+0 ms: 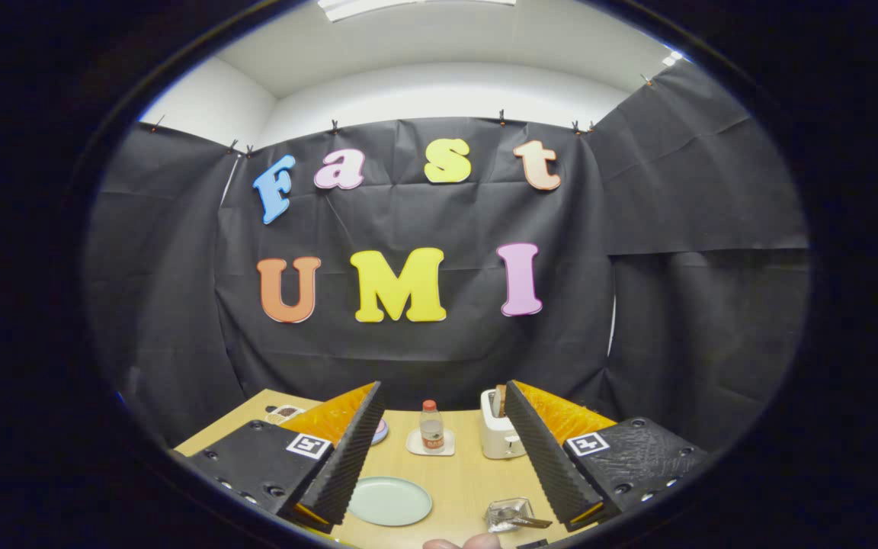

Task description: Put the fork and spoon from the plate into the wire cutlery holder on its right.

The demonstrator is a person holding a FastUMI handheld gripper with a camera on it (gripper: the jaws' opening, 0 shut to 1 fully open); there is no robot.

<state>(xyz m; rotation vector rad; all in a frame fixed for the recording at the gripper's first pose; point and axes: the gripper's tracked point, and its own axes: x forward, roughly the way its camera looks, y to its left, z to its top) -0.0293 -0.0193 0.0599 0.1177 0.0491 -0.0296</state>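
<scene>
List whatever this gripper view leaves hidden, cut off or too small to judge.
- Wire cutlery holder: too small and glinting to count the pieces in it; a handle sticks out, fork or spoon unclear.
- Pink dish: mostly behind the left finger.
- Toaster: right side covered by the right finger.
- Small container: contents too small.
- Gripper: open, holding nothing.

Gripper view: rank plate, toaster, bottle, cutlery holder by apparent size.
1. Plate, widest, though nearer the open gripper than the rest.
2. Toaster.
3. Cutlery holder and bottle: look similar, unranked; the holder sits nearer and the bottle stands farther back.
</scene>
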